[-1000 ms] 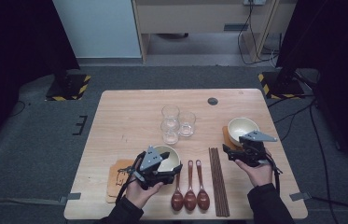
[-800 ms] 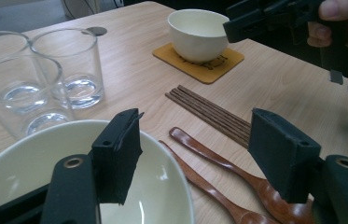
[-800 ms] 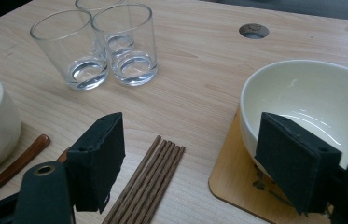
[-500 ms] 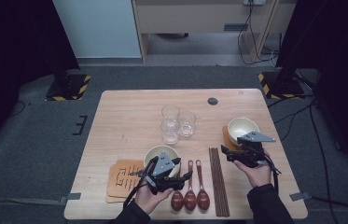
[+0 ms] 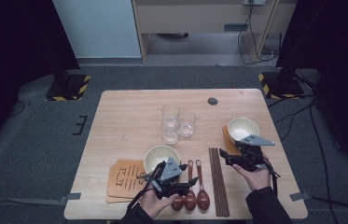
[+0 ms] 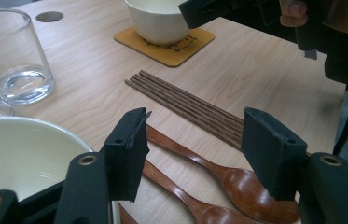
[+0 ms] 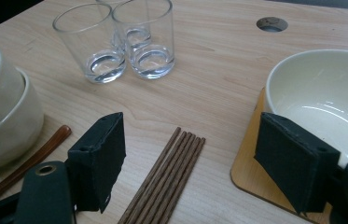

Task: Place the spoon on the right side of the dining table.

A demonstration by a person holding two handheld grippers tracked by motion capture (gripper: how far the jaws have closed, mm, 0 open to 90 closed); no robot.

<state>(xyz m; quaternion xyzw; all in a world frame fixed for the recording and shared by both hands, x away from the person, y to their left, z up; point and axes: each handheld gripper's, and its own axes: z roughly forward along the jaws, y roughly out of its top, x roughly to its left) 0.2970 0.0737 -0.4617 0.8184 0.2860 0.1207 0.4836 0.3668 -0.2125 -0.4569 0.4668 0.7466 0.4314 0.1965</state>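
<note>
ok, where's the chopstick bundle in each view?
High view: chopsticks lie lower right of centre, between the spoons and the right gripper.
Left gripper view: chopsticks run diagonally through the middle, above the spoons.
Right gripper view: chopsticks sit bottom centre, between the jaws.
Shared landmark: the bowl on the coaster, just beyond the chopsticks' far end.

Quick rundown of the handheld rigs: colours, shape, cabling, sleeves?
Both are black, each with two blocky black jaws. The left gripper and right gripper each carry a grey three-cornered plate on top. Black cables trail from both. The person wears dark sleeves.
</note>
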